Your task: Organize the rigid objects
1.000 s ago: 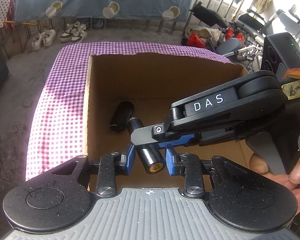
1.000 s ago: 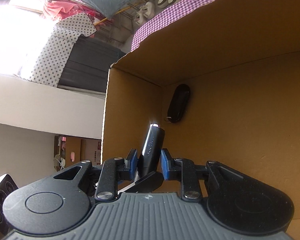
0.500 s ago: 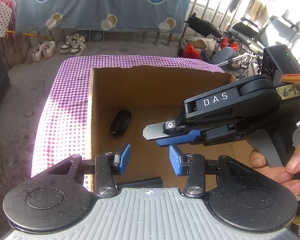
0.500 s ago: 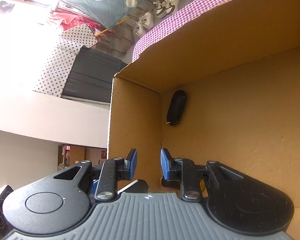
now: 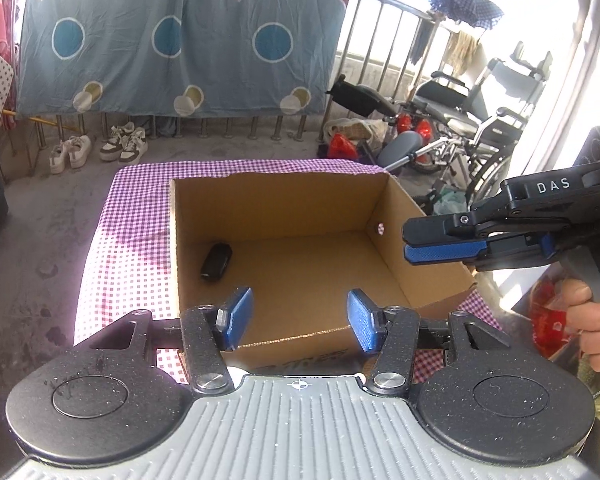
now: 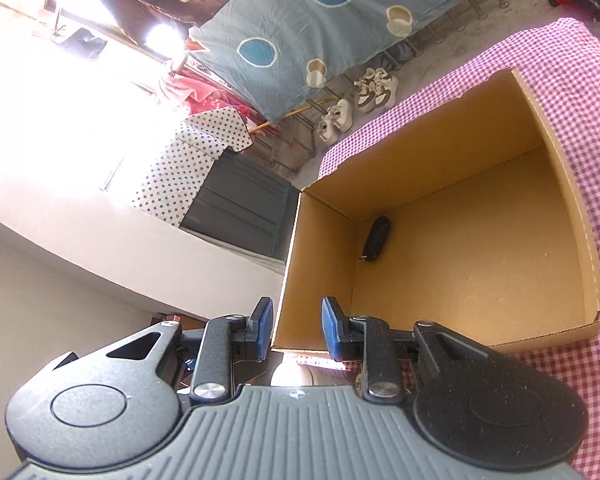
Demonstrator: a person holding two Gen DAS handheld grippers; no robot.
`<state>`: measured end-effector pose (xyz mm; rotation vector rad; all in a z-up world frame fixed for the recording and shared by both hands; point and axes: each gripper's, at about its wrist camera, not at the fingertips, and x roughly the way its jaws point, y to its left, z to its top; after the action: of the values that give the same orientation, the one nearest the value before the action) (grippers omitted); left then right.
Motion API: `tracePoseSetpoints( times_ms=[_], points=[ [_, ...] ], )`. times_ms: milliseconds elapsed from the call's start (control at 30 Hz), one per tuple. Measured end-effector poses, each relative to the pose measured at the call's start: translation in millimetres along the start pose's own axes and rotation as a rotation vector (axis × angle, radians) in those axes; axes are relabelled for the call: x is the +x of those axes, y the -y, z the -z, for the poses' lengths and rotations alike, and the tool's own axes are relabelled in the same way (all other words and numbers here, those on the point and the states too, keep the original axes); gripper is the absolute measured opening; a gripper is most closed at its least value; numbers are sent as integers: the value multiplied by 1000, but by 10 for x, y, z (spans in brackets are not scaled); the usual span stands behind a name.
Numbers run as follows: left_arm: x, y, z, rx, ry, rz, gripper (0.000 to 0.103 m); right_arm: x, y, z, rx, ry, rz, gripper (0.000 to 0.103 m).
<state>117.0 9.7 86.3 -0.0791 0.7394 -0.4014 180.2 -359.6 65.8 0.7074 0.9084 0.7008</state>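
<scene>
We see an open cardboard box [image 5: 396, 216] standing on a bench covered with a purple checked cloth [image 5: 136, 200]. One black oval object, perhaps a car key fob [image 5: 217, 261], lies on the box floor against the left wall toward the far left corner; in the right wrist view it [image 6: 376, 243] sits in that same corner. Beyond the bench's far edge a blue sheet with circles [image 5: 172, 44] hangs on a railing, with pairs of sneakers [image 5: 100, 148] on the floor beneath and a wheelchair [image 5: 472, 120] to the right.

Our left gripper [image 5: 300, 320] hangs over the box's near wall, its jaws opening, blue pads moderately apart with nothing between them. Our right gripper [image 6: 296, 328] hovers at the box's near corner, jaws narrowly parted and empty; from the left view it [image 5: 440, 250] is above the box's right wall, held by a hand [image 5: 596, 328].
</scene>
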Motion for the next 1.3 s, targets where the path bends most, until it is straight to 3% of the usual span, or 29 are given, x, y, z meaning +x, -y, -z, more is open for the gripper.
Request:
tracePoseSetpoints(
  times_ms=[233,267,367,467,567,867,1100,1300],
  points=[
    [-105,-65,101,-6,50,-12,53,-162,-232,103,-61,-22,42,30],
    [-113,-88,95,-6,61,-25,54,-124,-293,85,-72,-34,42,34],
    [-124,-216,67,-12,89,-68,56,43,-438,-5,-94,-67,44,61],
    [-99,-369,40,-18,102,-90,57,309,-488,-130,-87,-124,65,63],
    [-33,-549,39,-28,97,-86,59,663,-352,-265,8,-219,111,75],
    [150,-898,146,-75,59,-13,61,1650,109,-383,166,-491,265,80],
    [204,-1016,168,-79,56,15,62,1984,327,-320,212,-638,348,95],
    [254,-1083,190,-94,43,32,62,2171,441,-267,254,-701,372,98]
  ],
)
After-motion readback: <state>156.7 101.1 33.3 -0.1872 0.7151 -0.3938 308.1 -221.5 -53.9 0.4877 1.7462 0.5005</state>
